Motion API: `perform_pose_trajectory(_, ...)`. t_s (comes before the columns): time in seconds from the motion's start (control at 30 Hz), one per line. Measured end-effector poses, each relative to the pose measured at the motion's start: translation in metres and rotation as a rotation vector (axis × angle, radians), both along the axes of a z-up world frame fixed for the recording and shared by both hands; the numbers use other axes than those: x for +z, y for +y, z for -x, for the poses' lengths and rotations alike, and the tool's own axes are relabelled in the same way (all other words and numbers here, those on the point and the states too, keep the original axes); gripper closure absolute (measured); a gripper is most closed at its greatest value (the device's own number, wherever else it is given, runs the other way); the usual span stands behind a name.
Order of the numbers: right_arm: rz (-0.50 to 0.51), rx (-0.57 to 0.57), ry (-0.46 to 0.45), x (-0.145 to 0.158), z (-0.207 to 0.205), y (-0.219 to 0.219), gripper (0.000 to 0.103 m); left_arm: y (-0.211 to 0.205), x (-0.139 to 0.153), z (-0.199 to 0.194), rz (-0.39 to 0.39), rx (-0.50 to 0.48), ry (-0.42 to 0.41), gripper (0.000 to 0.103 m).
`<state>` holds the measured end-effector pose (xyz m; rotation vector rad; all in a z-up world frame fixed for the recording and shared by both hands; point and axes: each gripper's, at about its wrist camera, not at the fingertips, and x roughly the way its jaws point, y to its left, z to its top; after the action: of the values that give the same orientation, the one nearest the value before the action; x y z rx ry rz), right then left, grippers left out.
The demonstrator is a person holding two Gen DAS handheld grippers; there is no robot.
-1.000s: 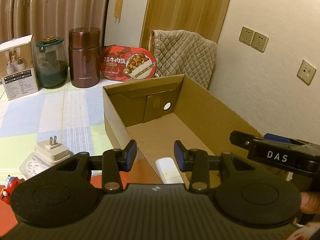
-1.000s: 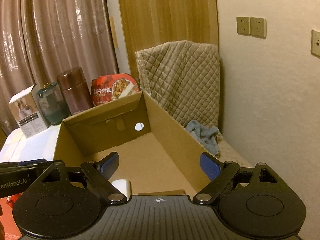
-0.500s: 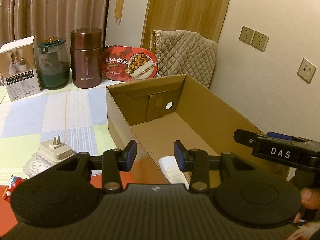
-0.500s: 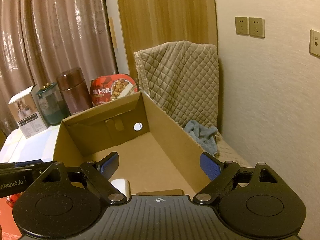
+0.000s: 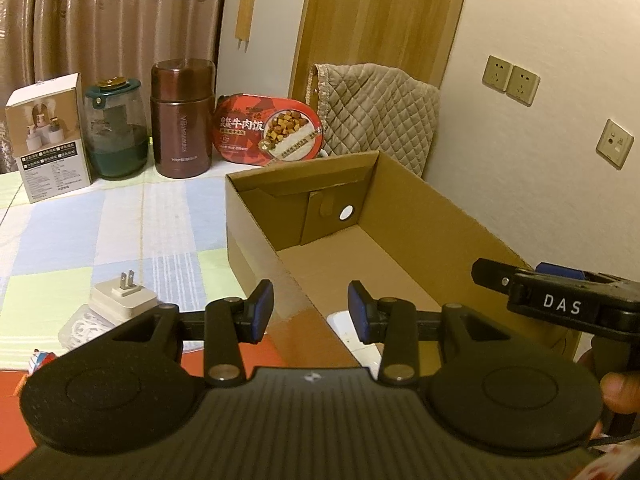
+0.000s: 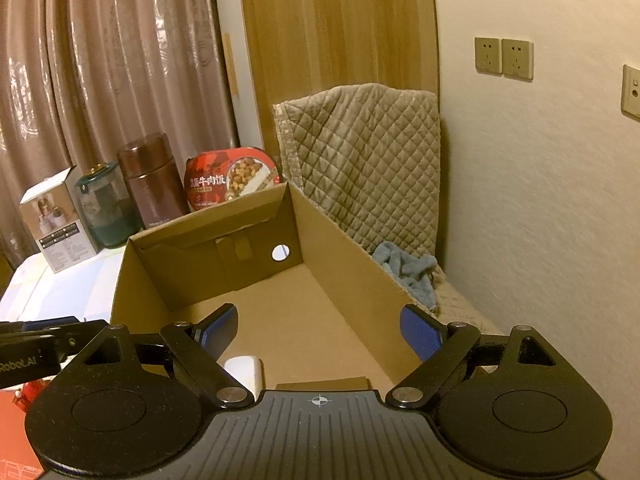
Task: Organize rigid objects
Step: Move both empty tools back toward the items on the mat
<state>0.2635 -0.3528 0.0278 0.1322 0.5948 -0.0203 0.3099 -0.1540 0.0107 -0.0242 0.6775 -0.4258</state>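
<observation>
An open cardboard box (image 5: 420, 208) (image 6: 340, 264) lies on the checked cloth, and a small white block (image 5: 342, 326) (image 6: 244, 368) rests on its floor near the front. My left gripper (image 5: 310, 304) hovers over the box's near left wall, its jaws a little apart with nothing between them. My right gripper (image 6: 320, 324) is wide open above the box's front part and holds nothing. It also shows at the right of the left wrist view as the right gripper (image 5: 552, 300). A white plug adapter (image 5: 124, 300) sits left of the box.
Along the back stand a white carton (image 5: 48, 140), a green-based jar (image 5: 114, 128), a brown flask (image 5: 182, 120) and a red meal tray (image 5: 268, 128). A quilted cushion (image 6: 360, 160) and a blue cloth (image 6: 408, 268) lie by the wall on the right. A red toy (image 5: 40, 360) lies at the lower left.
The left gripper has drifted slightly to the left, so the box sits a bit further right in its view. Neither gripper's jaws have changed, and the right gripper has stayed still.
</observation>
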Motion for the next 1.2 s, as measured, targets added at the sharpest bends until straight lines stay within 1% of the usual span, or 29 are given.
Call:
perform_pose_trajectory(0.23,-0.003,-0.007,-0.005,0.002,0.002,0.001,0.018,0.024,0.006,0.006,-0.010,0.030,-0.024,0.067)
perform_pose_trajectory(0.3,-0.004,-0.003,-0.006,0.002,0.002,0.003,0.018,0.033,0.007,0.008,-0.017,0.044,-0.035,0.063)
perform_pose_trajectory(0.43,-0.013,0.014,-0.013,0.006,0.004,0.012,0.018,0.050,0.010,0.014,-0.026,0.068,-0.052,0.060)
perform_pose_trajectory(0.57,-0.021,0.044,-0.027,0.011,0.007,0.028,0.018,0.069,0.014,0.023,-0.034,0.094,-0.076,0.052)
perform_pose_trajectory(0.67,-0.025,0.072,-0.042,0.014,0.010,0.040,0.018,0.087,0.018,0.031,-0.043,0.120,-0.101,0.037)
perform_pose_trajectory(0.7,-0.027,0.081,-0.049,0.016,0.011,0.045,0.018,0.094,0.020,0.034,-0.046,0.130,-0.106,0.034)
perform_pose_trajectory(0.8,-0.038,0.109,-0.059,0.019,0.015,0.059,0.018,0.115,0.023,0.042,-0.062,0.162,-0.121,0.030)
perform_pose_trajectory(0.97,-0.059,0.160,-0.084,0.025,0.019,0.084,0.018,0.158,0.027,0.062,-0.060,0.237,-0.121,0.025)
perform_pose_trajectory(1.0,-0.061,0.176,-0.089,0.025,0.020,0.091,0.018,0.166,0.027,0.066,-0.063,0.254,-0.119,0.023)
perform_pose_trajectory(1.2,-0.048,0.280,-0.111,0.026,0.026,0.128,0.018,0.208,0.020,0.089,-0.073,0.325,-0.092,0.020)
